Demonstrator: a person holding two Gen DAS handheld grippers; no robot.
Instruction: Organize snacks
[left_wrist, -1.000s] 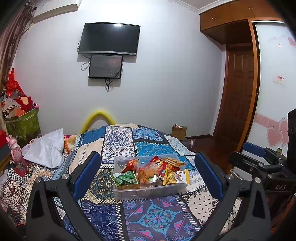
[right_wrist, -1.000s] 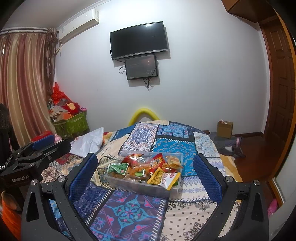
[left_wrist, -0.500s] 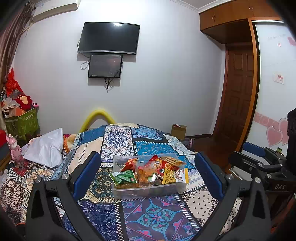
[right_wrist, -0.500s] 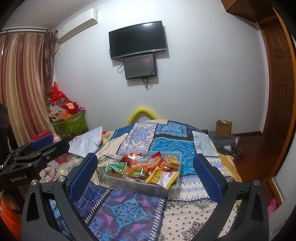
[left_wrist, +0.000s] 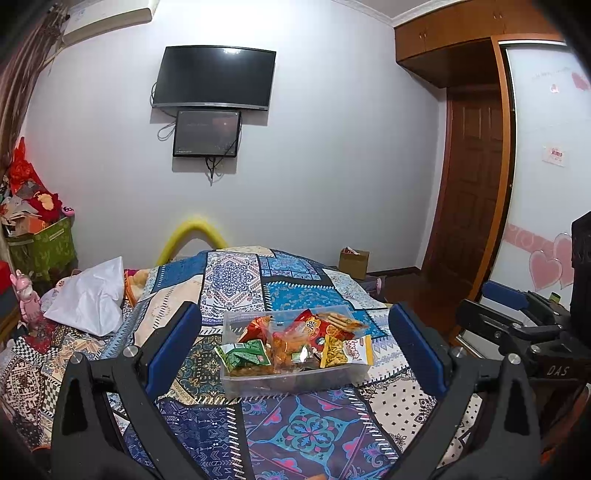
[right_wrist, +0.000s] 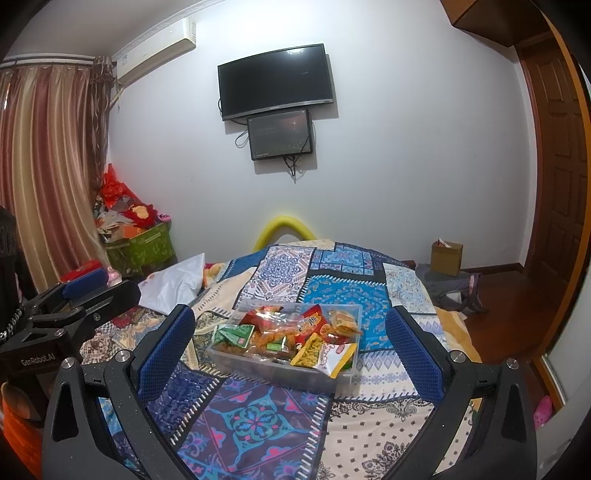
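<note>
A clear plastic bin sits on the patchwork bedspread, filled with snack packets. Inside the bin, a green packet lies at its left end, a yellow-and-white bag leans over its front right edge, and a red bag lies toward its back. The left gripper hangs in front of the bin with its blue-padded fingers spread wide, holding nothing; the right gripper does the same. A white plastic bag lies on the bed, left of the bin. Beyond the bin, a television hangs on the wall.
</note>
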